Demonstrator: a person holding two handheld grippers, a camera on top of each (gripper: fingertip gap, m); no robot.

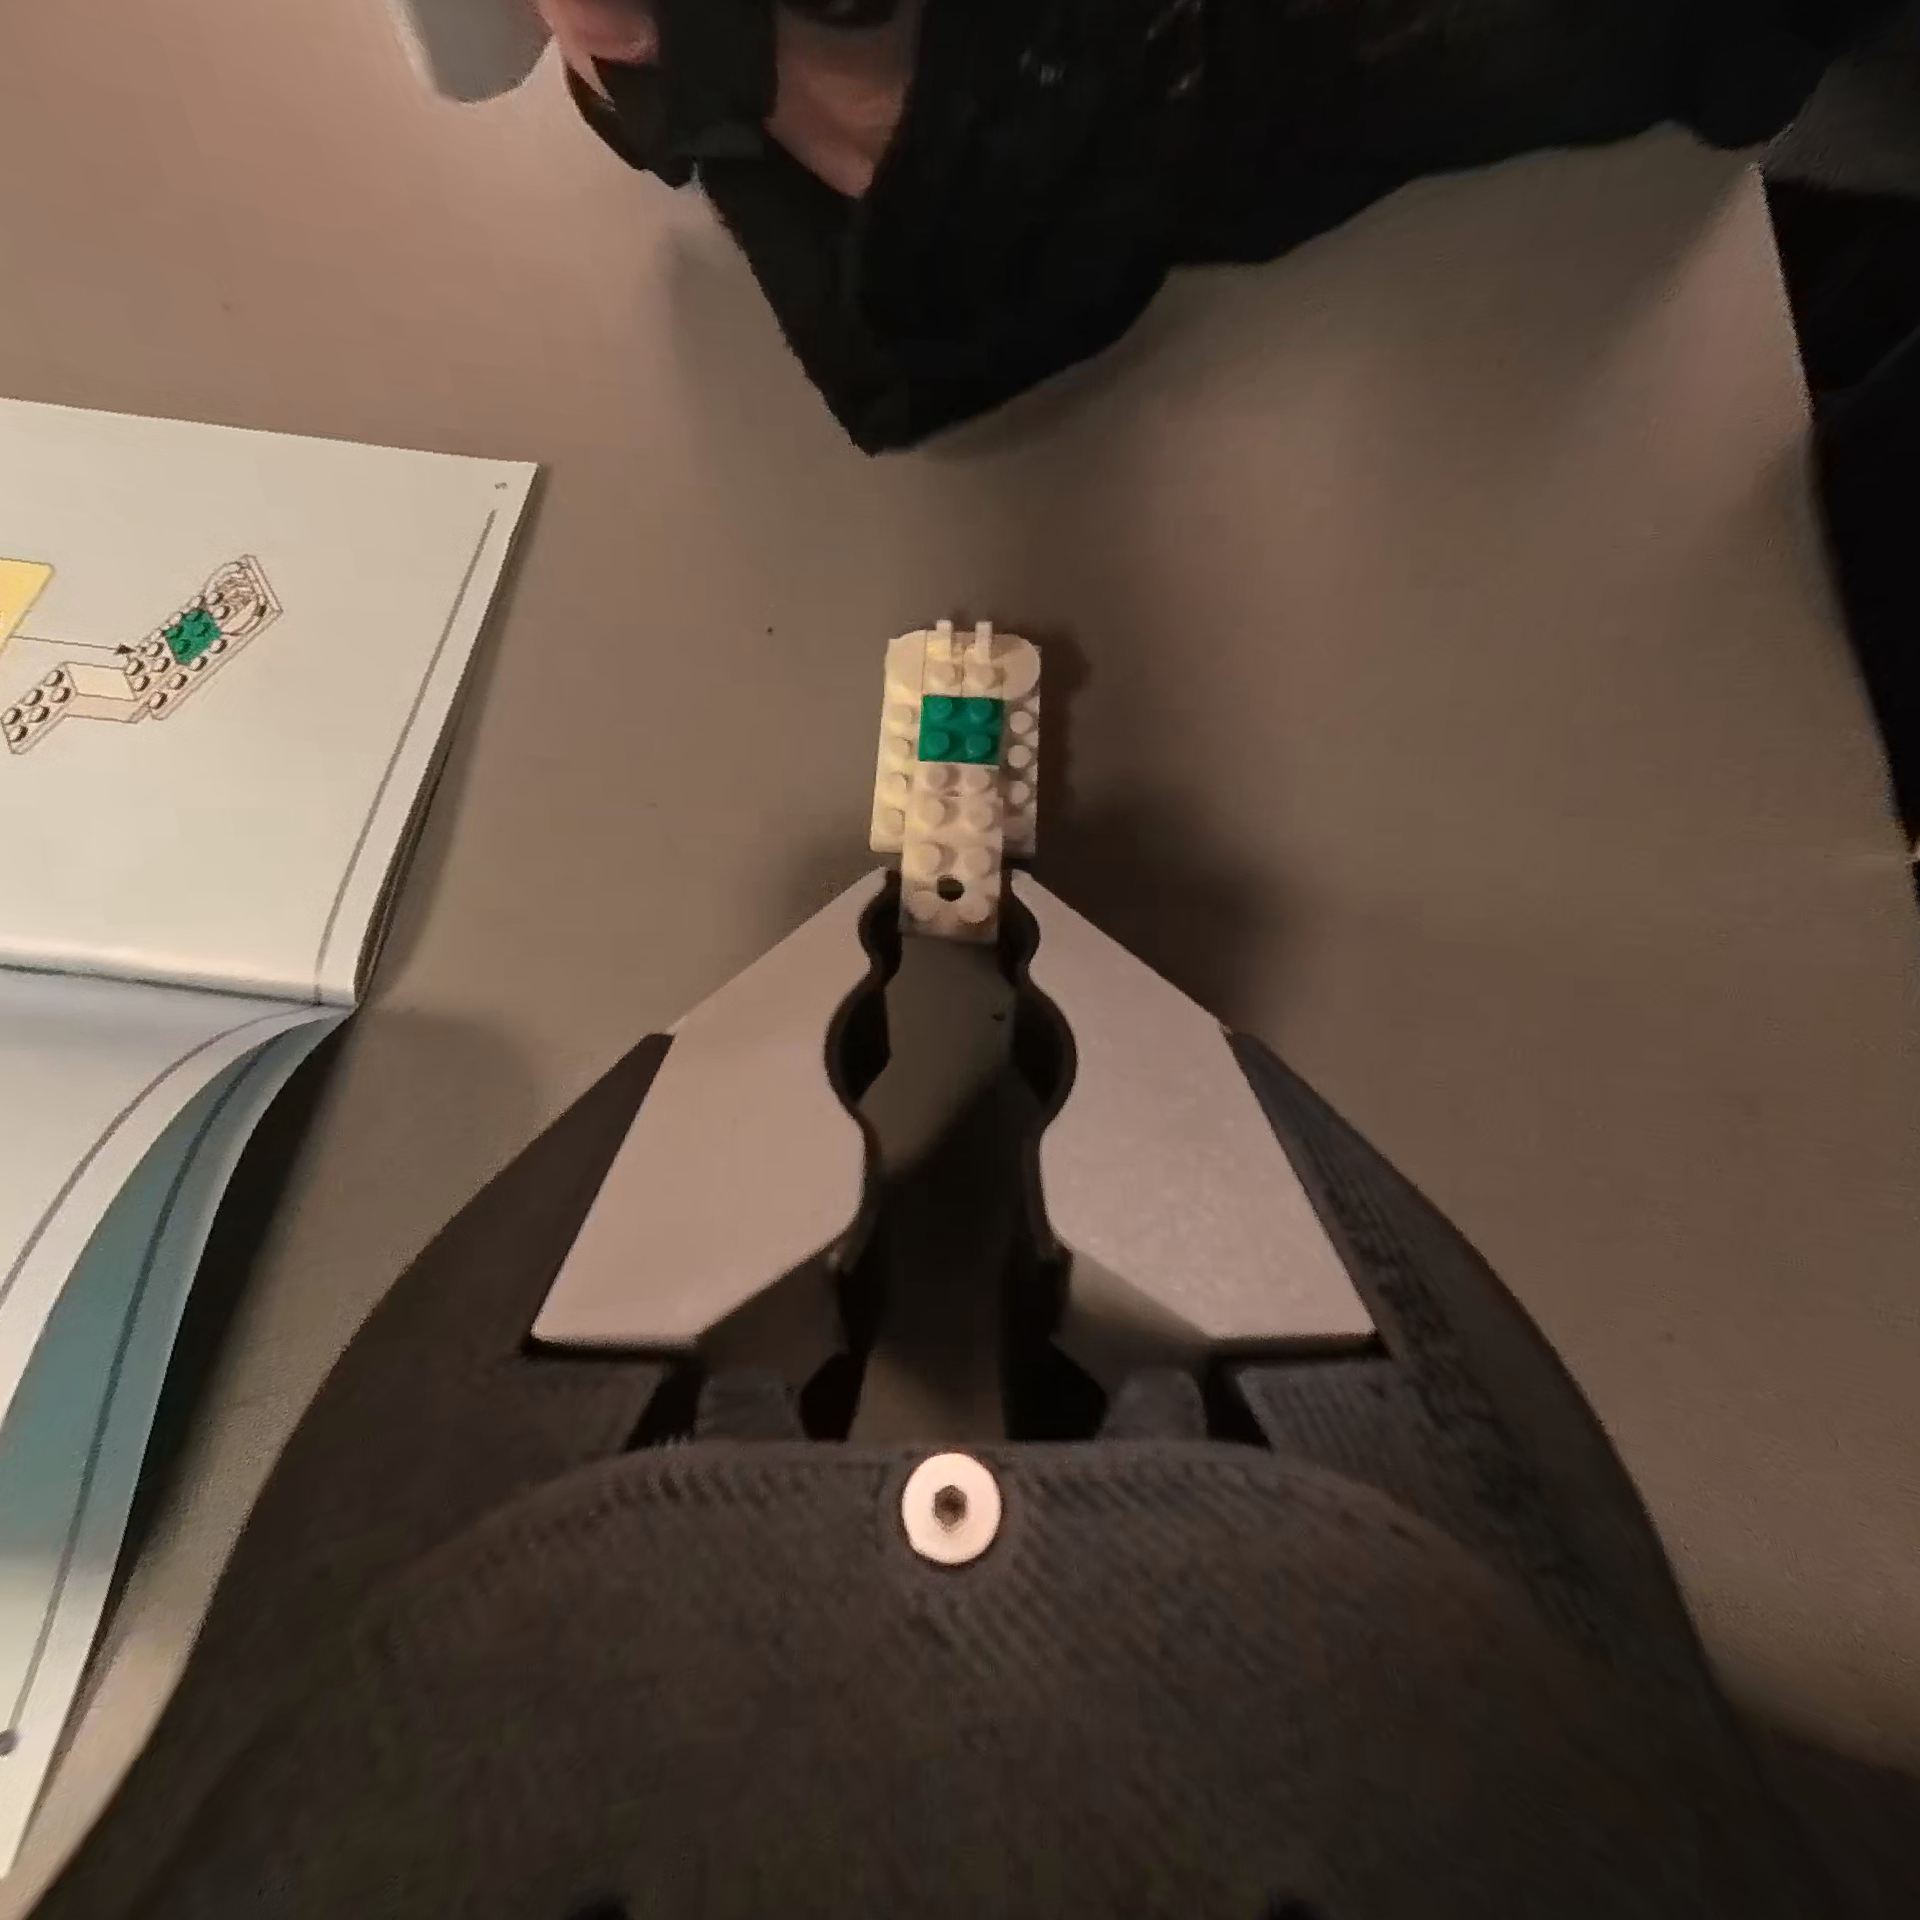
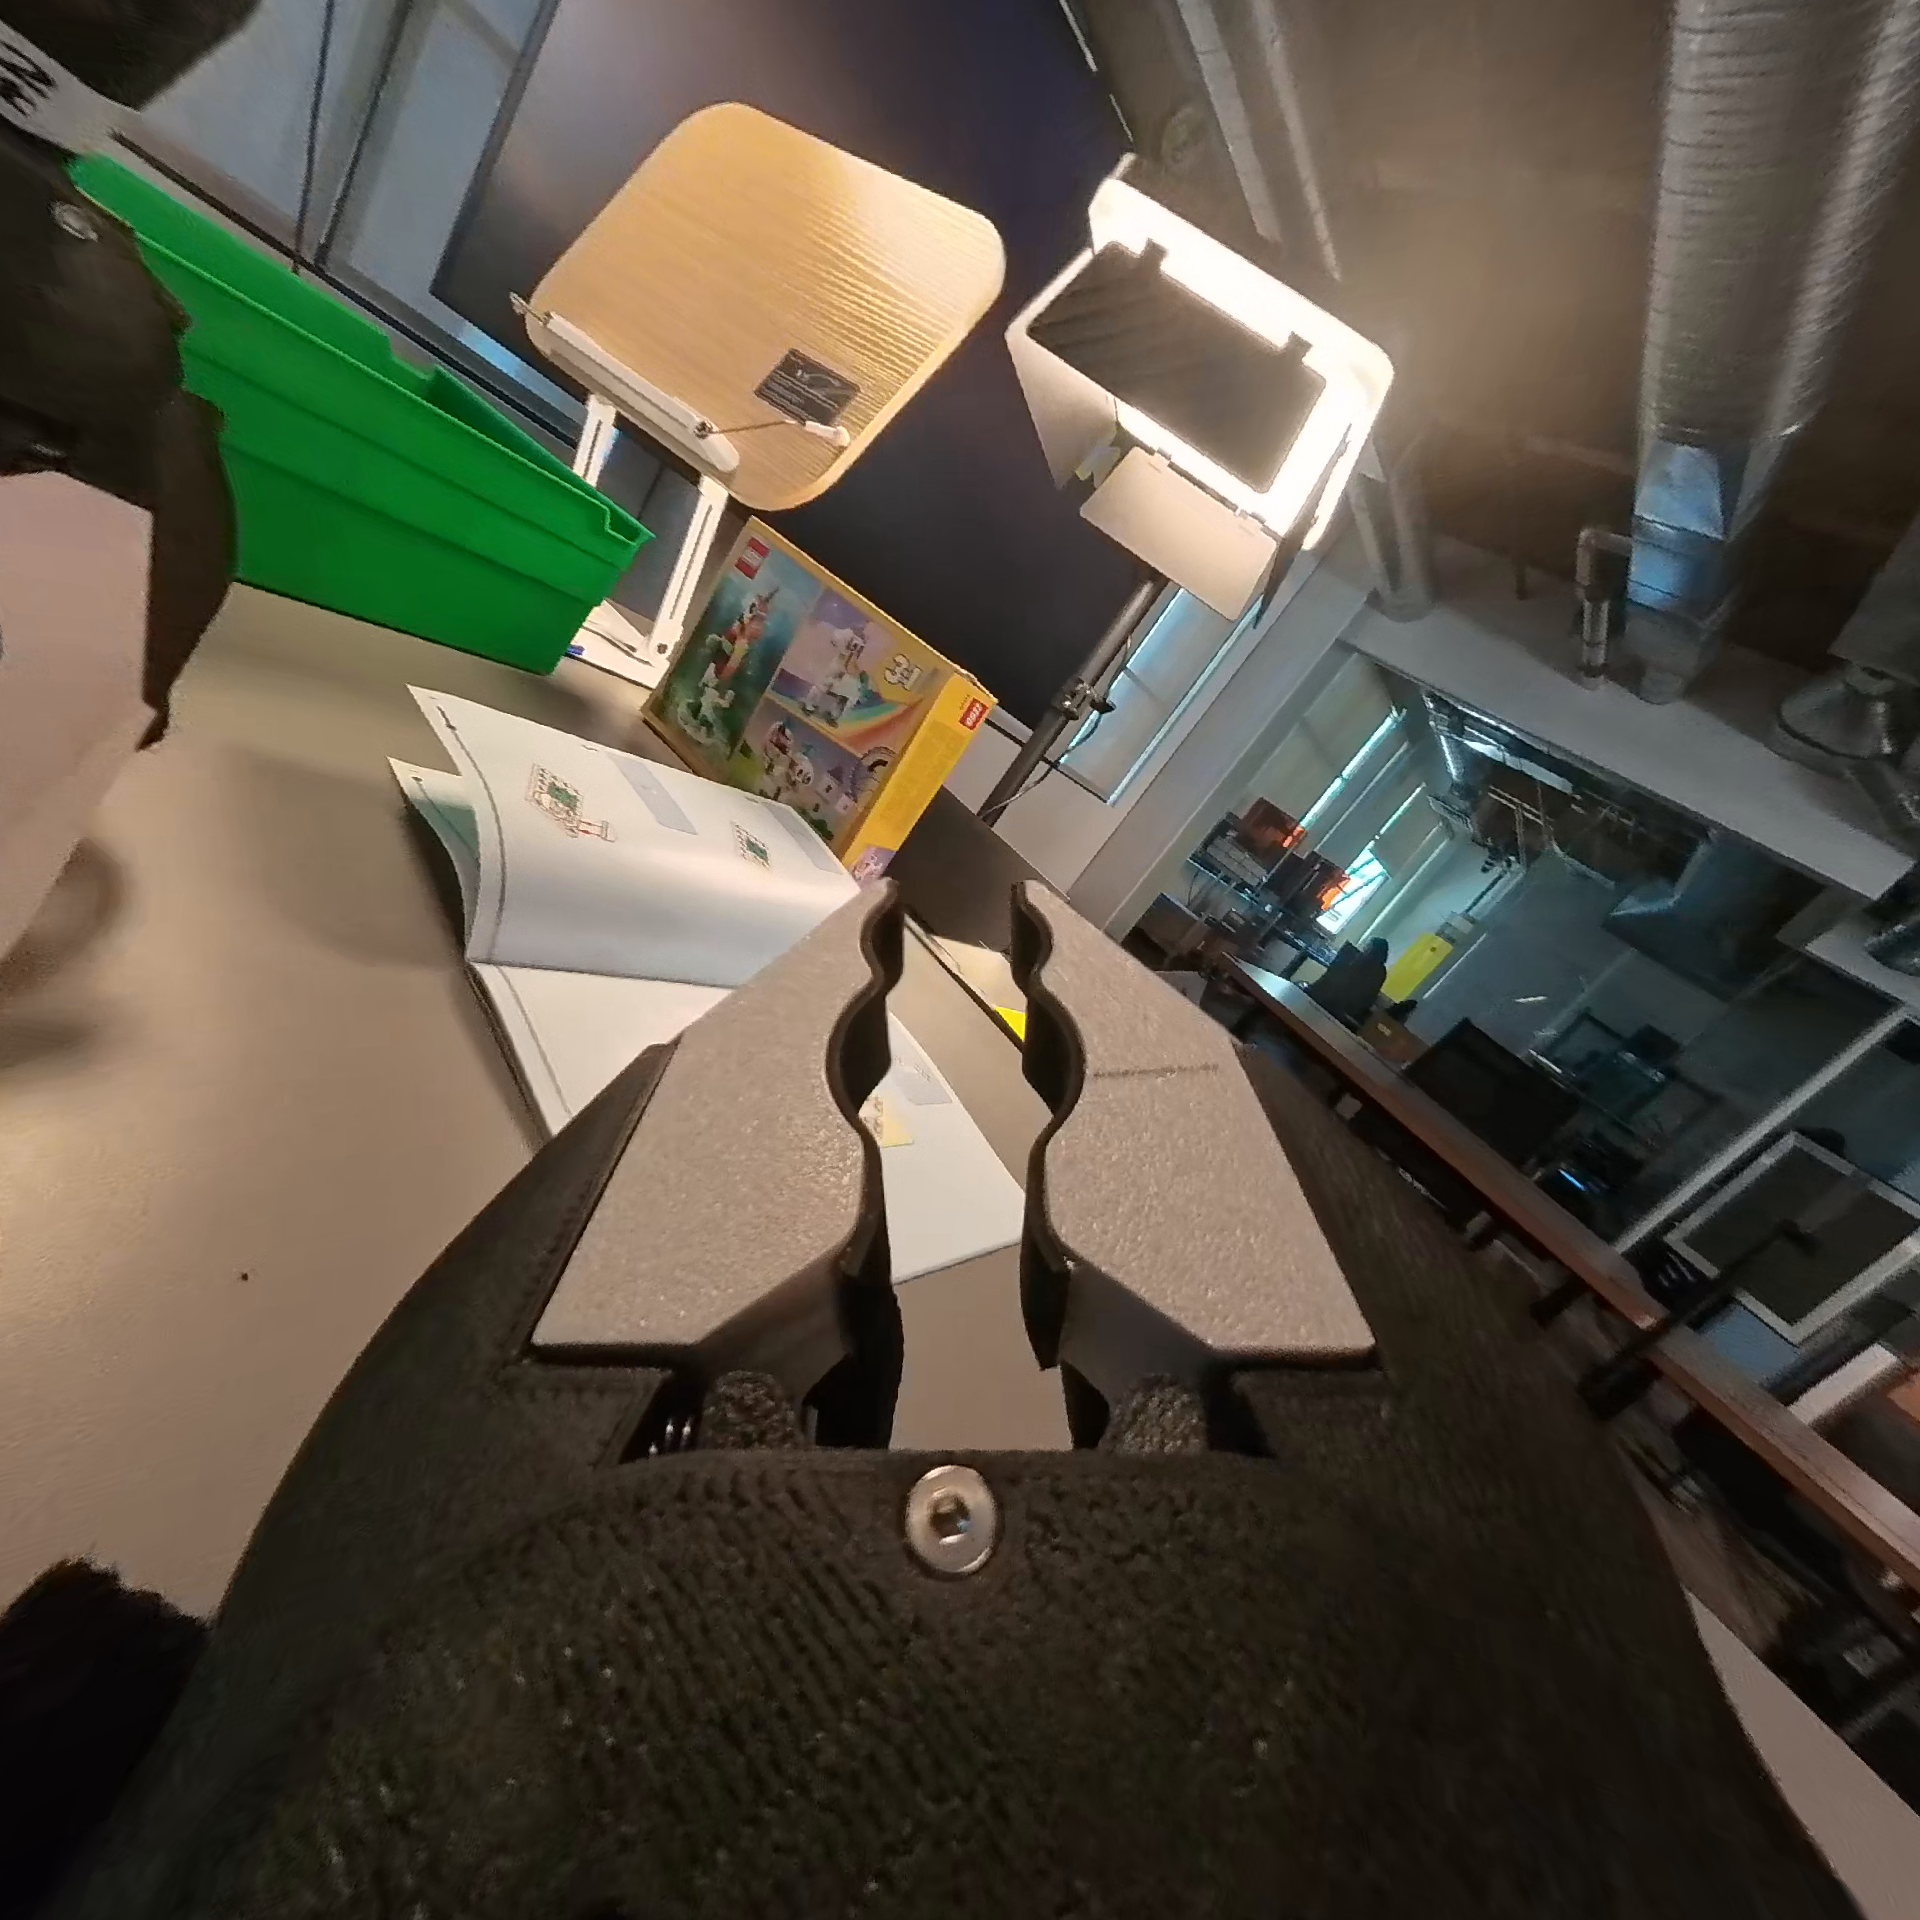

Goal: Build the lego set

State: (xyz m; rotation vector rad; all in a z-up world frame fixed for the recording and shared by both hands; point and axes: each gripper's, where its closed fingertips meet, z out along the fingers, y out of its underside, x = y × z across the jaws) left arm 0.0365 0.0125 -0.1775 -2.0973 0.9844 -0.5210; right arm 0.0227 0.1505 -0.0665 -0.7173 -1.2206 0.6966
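Just right of booklet [image 1: 239,727], on table [image 1: 1351,727]: lego build [image 1: 961,769], long axis in line with left gripper [image 1: 951,883], near end pinched between its tips. Right gripper [image 2: 951,914] parted, empty, aimed away past booklet.

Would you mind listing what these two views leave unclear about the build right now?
- Left wrist view: the white assembly's near end sits between the left gripper fingertips; its underside is hidden.
- Left wrist view: the instruction booklet is cut by the left edge.
- Right wrist view: the right gripper is empty; loose bricks are nowhere visible.

White lego build [image 1: 956,790], green-topped, tool-held [image 1: 951,904]
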